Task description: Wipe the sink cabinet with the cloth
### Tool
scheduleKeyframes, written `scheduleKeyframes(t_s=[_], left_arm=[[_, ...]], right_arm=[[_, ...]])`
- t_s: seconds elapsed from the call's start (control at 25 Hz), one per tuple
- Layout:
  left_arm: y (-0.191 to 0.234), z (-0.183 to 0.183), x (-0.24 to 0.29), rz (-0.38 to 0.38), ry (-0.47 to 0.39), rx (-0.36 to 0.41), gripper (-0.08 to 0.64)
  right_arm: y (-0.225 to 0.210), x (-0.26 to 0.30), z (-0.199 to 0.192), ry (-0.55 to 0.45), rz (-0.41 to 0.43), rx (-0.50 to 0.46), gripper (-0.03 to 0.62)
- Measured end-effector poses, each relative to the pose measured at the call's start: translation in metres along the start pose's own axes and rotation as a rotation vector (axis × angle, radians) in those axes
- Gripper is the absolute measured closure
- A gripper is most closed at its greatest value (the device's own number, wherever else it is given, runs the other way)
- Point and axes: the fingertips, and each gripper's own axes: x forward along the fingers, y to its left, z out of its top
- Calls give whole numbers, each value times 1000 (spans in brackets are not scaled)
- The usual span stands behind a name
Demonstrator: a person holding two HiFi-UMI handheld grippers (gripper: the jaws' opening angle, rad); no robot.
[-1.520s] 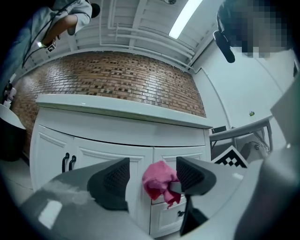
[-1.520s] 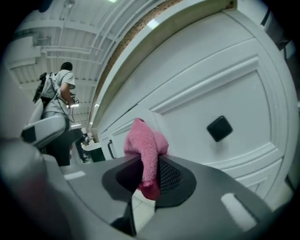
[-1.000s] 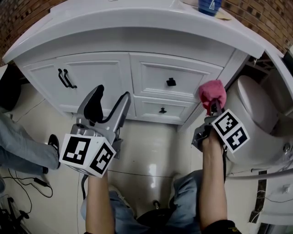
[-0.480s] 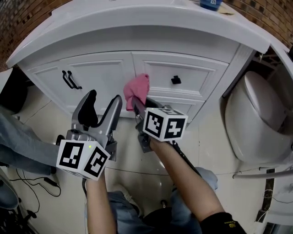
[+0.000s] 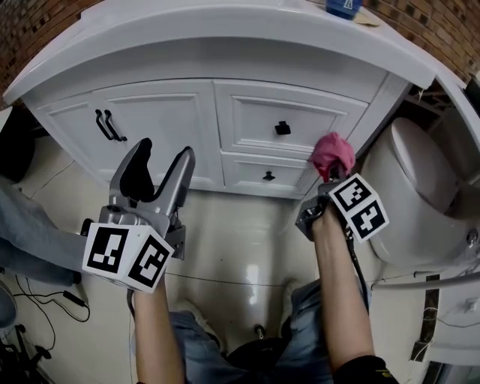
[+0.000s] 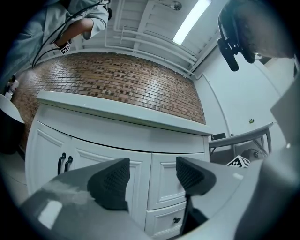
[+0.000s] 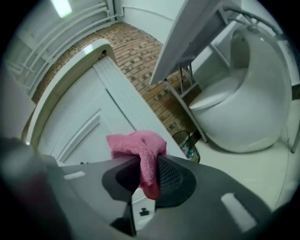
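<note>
The white sink cabinet [image 5: 165, 120] fills the upper head view, with two doors at the left and two drawers at the right. A pink cloth [image 5: 333, 154] is bunched against the cabinet's lower right corner post, and my right gripper [image 5: 330, 174] is shut on it. In the right gripper view the pink cloth [image 7: 140, 150] is pinched between the jaws, with the cabinet [image 7: 89, 122] right behind it. My left gripper [image 5: 154, 169] hangs open in front of the left door, holding nothing. The left gripper view shows its pads [image 6: 111, 180] apart, facing the cabinet [image 6: 164, 173].
A white toilet [image 5: 420, 195] stands close to the right of the cabinet. A blue container [image 5: 343, 7] sits on the countertop. Black door handles [image 5: 109, 125] and drawer knobs [image 5: 282, 128] stick out. Another person's leg [image 5: 30, 240] and cables lie at the left on the tiled floor.
My right gripper has swept the pink cloth from the middle of the cabinet front, by the top drawer, back to the lower right corner post. The left gripper barely moved.
</note>
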Motion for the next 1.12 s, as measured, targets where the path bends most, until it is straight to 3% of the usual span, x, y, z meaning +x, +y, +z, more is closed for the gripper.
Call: scheduleKeyframes(t_s=[0.08, 0.2, 0.32, 0.44, 0.52, 0.6, 0.68, 0.8, 1.0, 1.04, 1.12], left_arm=[[-3, -1, 1, -4, 0, 4, 247], [-4, -3, 2, 1, 3, 2, 247], [-3, -5, 2, 7, 11, 2, 247], [-4, -9, 1, 13, 20, 6, 247], [-8, -11, 2, 3, 22, 3, 247], [-11, -13, 4, -9, 33, 12, 247], [-11, -13, 5, -14, 41, 22, 247], [-7, -9, 5, -16, 33, 13, 247], [-7, -7, 4, -17, 33, 13, 247], [-7, -7, 4, -19, 33, 18, 247], [-7, -7, 4, -18, 33, 25, 247]], right_arm=[[-10, 0, 11, -13, -16, -3, 526], [3, 5, -19, 85, 44, 45, 526], [68, 9, -88, 245, 266, -7, 526], [145, -2, -173, 433, 527, -208, 526], [173, -10, -207, 489, 626, -305, 526], [180, -8, -221, 515, 642, -305, 526], [167, 4, -214, 501, 576, -270, 526], [120, 25, -170, 408, 392, -248, 526], [-18, 32, -50, 204, -49, -168, 526], [-38, 31, -26, 160, -95, -136, 526], [-58, 30, 3, 117, -107, -99, 526]])
